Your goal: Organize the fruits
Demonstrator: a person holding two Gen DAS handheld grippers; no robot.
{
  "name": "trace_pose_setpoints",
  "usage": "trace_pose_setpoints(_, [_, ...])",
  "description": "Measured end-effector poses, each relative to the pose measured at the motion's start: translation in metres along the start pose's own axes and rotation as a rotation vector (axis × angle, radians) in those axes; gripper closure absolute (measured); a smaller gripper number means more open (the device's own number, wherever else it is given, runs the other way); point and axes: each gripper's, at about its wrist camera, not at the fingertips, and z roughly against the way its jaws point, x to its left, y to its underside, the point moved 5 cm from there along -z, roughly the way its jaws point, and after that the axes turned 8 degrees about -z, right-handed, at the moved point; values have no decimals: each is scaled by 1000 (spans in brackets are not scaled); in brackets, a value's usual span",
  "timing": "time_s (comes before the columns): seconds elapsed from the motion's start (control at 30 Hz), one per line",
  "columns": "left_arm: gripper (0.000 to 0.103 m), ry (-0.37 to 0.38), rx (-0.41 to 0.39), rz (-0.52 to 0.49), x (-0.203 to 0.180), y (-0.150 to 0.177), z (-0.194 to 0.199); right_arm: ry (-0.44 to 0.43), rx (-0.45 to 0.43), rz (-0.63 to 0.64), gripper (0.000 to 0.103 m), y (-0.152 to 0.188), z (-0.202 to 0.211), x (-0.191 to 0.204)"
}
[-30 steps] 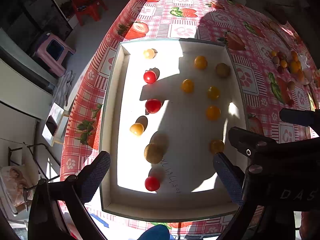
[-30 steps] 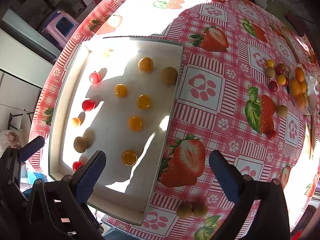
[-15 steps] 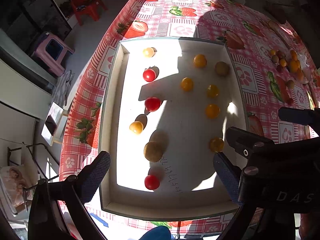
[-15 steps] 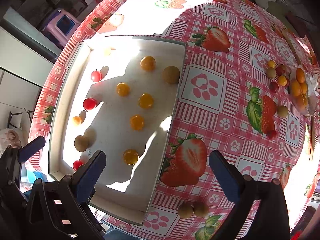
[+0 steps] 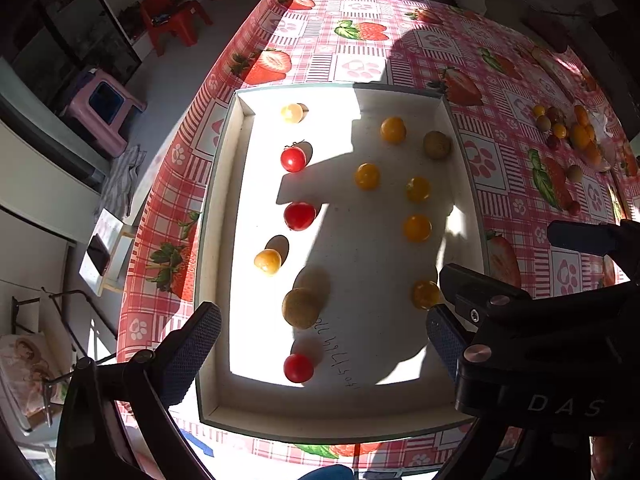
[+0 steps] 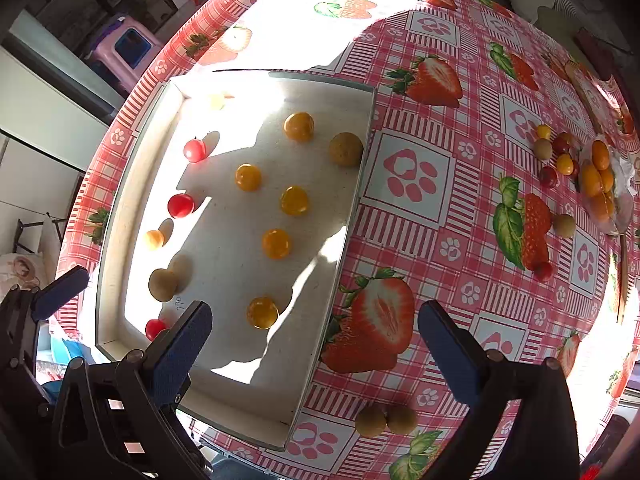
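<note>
A shallow white tray (image 5: pixel 218 208) (image 6: pixel 352 216) lies on a strawberry-print tablecloth. Its left side holds red tomatoes (image 5: pixel 299 216), pale yellow fruits (image 5: pixel 268 261) and a brown longan (image 5: pixel 300 308). Its right side holds several orange fruits (image 5: pixel 417 228) (image 6: pixel 275 244) and a longan (image 6: pixel 345 149). My left gripper (image 5: pixel 320 336) is open and empty above the tray's near end. My right gripper (image 6: pixel 316 340) is open and empty over the tray's right rim. Two loose longans (image 6: pixel 386 420) lie on the cloth just below it.
A heap of mixed small fruits (image 6: pixel 568 164) (image 5: pixel 568 132) lies on the cloth at the far right, beside a clear bag of orange fruits (image 6: pixel 600 188). A pink stool (image 5: pixel 102 108) and a red chair (image 5: pixel 172 20) stand on the floor beyond the table's left edge.
Both grippers have moved slightly; the tray and fruits sit a little lower in the right wrist view. No fruit has moved, and both grippers stay open.
</note>
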Motion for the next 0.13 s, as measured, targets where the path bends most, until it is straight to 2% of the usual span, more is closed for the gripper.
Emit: trace_pose_setpoints(0.13, [0,7,1,0,0,1,0,1,0,-3,0,0,0,0])
